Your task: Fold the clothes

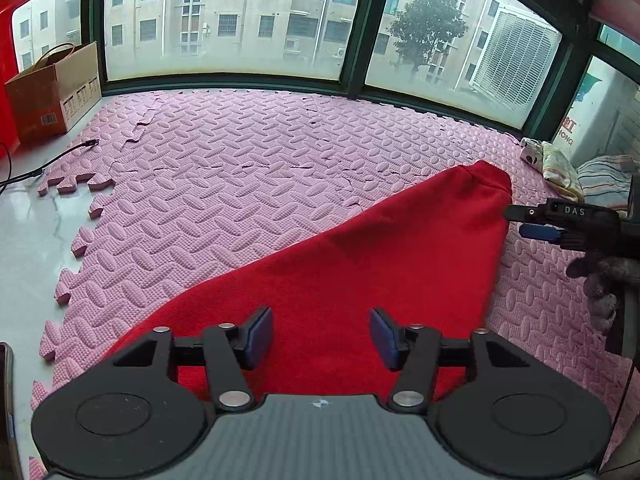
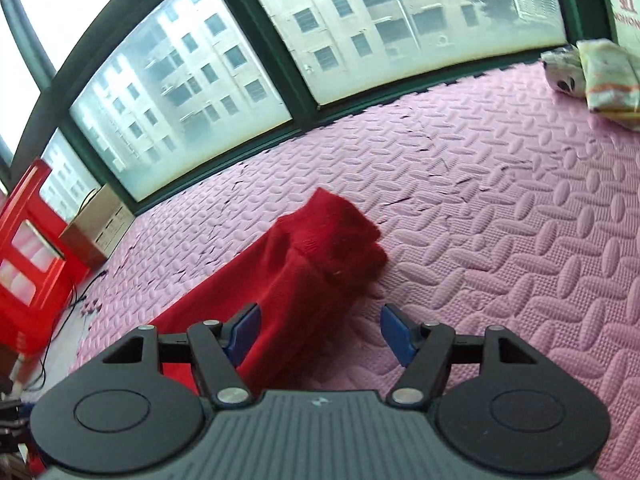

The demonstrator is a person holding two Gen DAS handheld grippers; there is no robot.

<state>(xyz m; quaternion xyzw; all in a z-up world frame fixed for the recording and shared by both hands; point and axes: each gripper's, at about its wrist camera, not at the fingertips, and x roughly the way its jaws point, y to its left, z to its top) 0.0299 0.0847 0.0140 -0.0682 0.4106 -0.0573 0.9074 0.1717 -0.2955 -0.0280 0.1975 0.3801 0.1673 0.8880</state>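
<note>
The left gripper (image 1: pixel 321 336) hangs with its jaws parted, nothing pinched, directly over the near part of the red garment (image 1: pixel 360 264), which lies spread on the pink foam mat (image 1: pixel 224 184). The right gripper (image 2: pixel 320 334) is likewise agape and empty; the garment's bunched end lies just ahead of its left finger. Beyond the garment, folded clothes (image 2: pixel 600 76) sit by the window (image 1: pixel 224 20).
</note>
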